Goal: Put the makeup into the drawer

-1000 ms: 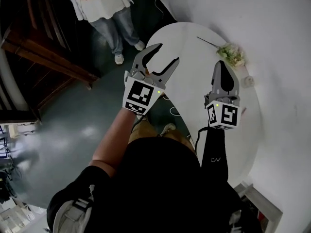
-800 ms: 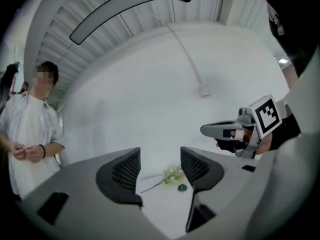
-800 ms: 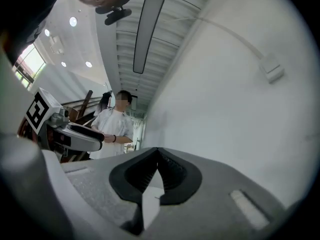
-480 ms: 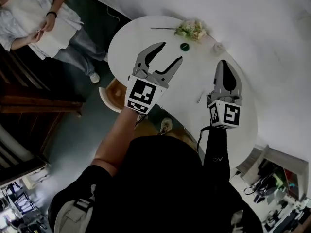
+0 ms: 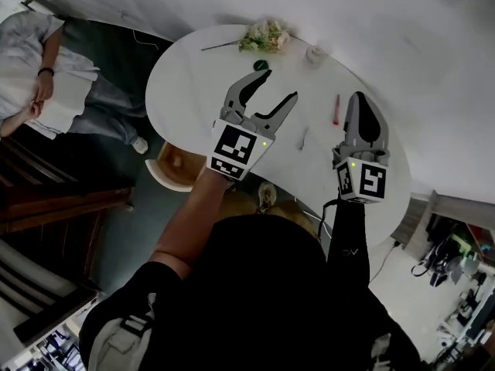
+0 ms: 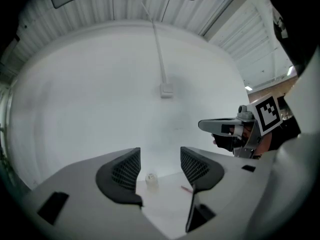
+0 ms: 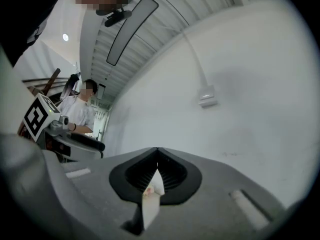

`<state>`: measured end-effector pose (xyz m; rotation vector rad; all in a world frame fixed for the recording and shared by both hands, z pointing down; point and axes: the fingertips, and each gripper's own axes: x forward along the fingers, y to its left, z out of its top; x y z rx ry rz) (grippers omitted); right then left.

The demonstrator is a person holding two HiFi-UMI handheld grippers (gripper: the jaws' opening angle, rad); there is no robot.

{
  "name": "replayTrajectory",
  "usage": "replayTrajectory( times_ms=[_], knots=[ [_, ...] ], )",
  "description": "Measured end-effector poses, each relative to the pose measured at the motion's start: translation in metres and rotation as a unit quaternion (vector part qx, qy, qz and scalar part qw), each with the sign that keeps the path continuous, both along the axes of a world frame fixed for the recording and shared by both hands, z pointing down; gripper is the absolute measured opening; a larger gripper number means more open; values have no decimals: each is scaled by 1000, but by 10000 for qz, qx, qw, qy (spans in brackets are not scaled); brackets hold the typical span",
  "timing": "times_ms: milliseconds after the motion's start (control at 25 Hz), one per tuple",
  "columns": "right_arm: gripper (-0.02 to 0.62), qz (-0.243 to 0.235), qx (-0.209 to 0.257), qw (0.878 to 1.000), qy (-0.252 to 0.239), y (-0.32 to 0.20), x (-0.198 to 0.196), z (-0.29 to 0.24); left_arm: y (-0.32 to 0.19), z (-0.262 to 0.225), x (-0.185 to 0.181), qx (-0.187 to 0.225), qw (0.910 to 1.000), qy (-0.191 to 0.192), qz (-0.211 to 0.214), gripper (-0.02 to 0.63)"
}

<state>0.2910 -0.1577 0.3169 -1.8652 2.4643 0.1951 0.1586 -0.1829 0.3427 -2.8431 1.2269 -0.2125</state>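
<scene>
The left gripper hangs over the white table with its jaws spread and nothing between them. Its own view looks past them to a small clear jar and a thin pink stick lying near it. The right gripper has its jaws pressed together at the tips, and it grips nothing.

The makeup lies loose on the table: the jar near the flowers, the pink stick just ahead of the right gripper, and a pale thin stick between the 2 grippers. No drawer can be made out.

All 3 look light and rigid. The sticks would likely roll, so a pinch across the middle suits them. The jar looks smooth and possibly glass, and is best taken gently around its body.
</scene>
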Motion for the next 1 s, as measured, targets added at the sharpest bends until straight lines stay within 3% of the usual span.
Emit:
replayTrajectory(
  times_ms=[160,400,600,760,1000],
  knots=[
    [5,88,-95,9999,27,3,6,8,3,52,35,-713,9969,67,316,252],
    [5,381,-316,9988,-2,11,30,23,26,165,84,-1798,9778,-709,806,244],
    [5,495,-520,9974,68,15,45,40,33,227,99,-2361,9622,-1084,820,244],
    [5,565,-606,9965,81,18,55,48,45,273,106,-2883,9432,-1419,843,244],
    [5,593,-686,9959,73,23,65,55,68,317,107,-3139,9220,-2038,989,244]
  ],
)
